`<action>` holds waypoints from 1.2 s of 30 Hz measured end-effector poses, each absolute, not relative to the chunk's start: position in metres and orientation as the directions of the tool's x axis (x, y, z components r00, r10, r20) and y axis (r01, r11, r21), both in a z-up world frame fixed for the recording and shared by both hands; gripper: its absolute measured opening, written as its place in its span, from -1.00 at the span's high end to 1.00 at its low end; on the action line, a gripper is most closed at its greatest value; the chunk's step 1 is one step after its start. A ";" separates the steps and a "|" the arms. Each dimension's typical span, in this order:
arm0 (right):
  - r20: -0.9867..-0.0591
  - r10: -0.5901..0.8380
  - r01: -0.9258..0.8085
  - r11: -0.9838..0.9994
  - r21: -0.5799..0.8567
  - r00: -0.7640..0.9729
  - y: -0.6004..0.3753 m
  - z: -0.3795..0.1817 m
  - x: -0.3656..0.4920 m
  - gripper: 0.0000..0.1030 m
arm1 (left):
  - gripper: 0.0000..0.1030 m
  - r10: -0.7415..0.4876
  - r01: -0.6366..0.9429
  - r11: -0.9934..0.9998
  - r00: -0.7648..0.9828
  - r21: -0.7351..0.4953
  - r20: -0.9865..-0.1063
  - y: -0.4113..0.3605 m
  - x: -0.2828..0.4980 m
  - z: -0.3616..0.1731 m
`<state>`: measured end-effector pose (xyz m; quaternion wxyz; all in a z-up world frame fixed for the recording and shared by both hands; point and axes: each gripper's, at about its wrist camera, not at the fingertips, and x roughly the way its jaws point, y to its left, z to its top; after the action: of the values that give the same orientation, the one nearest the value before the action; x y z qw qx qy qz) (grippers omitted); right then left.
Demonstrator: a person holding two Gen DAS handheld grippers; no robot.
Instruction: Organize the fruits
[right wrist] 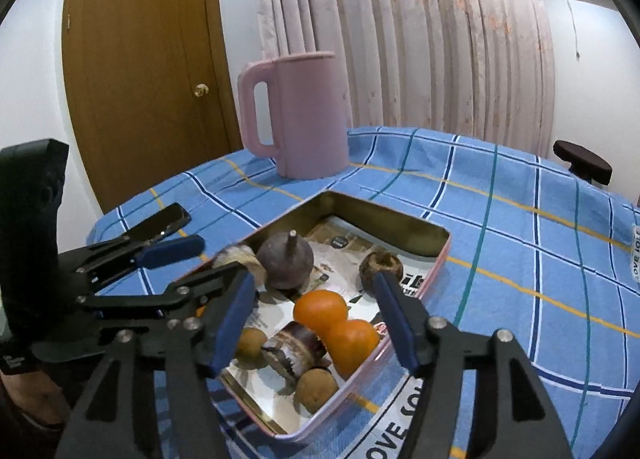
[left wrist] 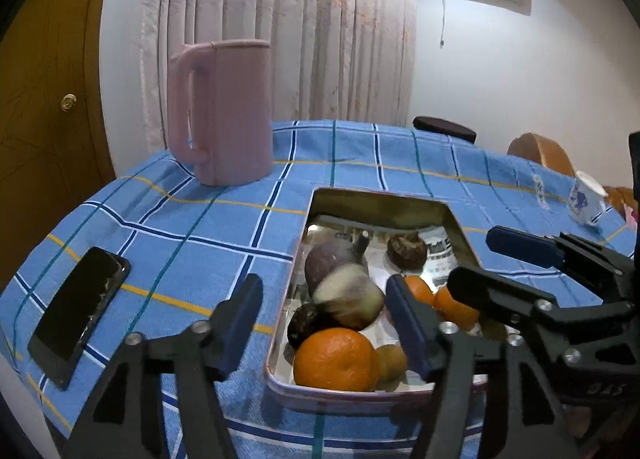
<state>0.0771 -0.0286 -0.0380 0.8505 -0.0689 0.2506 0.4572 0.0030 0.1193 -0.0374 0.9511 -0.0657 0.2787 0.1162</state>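
Note:
A metal tin (left wrist: 380, 201) (right wrist: 400, 221) with a pink outer wall lies on the blue checked tablecloth and holds several fruits. In the left wrist view I see a big orange (left wrist: 334, 359), a purple stemmed fruit (left wrist: 330, 257), a dark brown fruit (left wrist: 406, 253) and two small oranges (left wrist: 456, 303). My left gripper (left wrist: 323, 287) (right wrist: 200, 259) stands open over the tin's left side, and a blurred pale-and-purple fruit (left wrist: 348, 299) lies between its fingers, untouched. My right gripper (right wrist: 312, 287) (left wrist: 482, 259) is open over the two oranges (right wrist: 320, 307), above a blurred brown-and-white fruit (right wrist: 292, 343).
A tall pink jug (left wrist: 224, 111) (right wrist: 296, 115) stands behind the tin. A black phone (left wrist: 80, 311) (right wrist: 160, 223) lies at the cloth's left edge. A blue-patterned white cup (left wrist: 586, 199) sits far right. A dark stool (right wrist: 582, 163) is past the table; a wooden door is at left.

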 end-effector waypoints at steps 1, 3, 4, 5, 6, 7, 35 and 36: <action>-0.482 0.745 -0.811 0.575 0.111 0.462 -0.031 -0.036 0.076 -0.39 | -0.32 0.183 -0.254 0.965 0.821 -0.059 -0.541 0.119 0.002 -0.036; -0.467 0.748 -0.808 0.579 0.111 0.472 -0.036 -0.030 0.073 -0.40 | -0.33 0.190 -0.255 0.966 0.826 -0.050 -0.531 0.116 -0.002 -0.032; -0.463 0.746 -0.805 0.583 0.108 0.478 -0.038 -0.028 0.072 -0.42 | -0.33 0.189 -0.251 0.967 0.829 -0.049 -0.526 0.115 -0.003 -0.030; -0.458 0.742 -0.802 0.589 0.099 0.489 -0.040 -0.026 0.070 -0.43 | -0.33 0.189 -0.251 0.967 0.832 -0.050 -0.521 0.114 -0.005 -0.029; -0.446 0.731 -0.791 0.606 0.078 0.516 -0.044 -0.022 0.067 -0.47 | -0.33 0.190 -0.251 0.967 0.837 -0.052 -0.514 0.113 -0.006 -0.027; -0.436 0.720 -0.781 0.622 0.060 0.540 -0.048 -0.020 0.064 -0.53 | -0.33 0.190 -0.251 0.967 0.841 -0.054 -0.507 0.113 -0.008 -0.025; -0.365 0.635 -0.662 0.747 0.063 0.681 -0.113 -0.004 0.056 -0.88 | -0.34 0.180 -0.225 0.974 0.860 -0.037 -0.478 0.094 -0.015 -0.009; -0.363 0.635 -0.663 0.746 0.062 0.682 -0.113 -0.004 0.056 -0.88 | -0.34 0.180 -0.225 0.974 0.860 -0.038 -0.478 0.094 -0.015 -0.009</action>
<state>0.0556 -0.1131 -0.0037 0.9162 -0.0371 0.1838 0.3542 -0.0150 0.0941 -0.0089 0.9632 -0.0461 0.2430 0.1049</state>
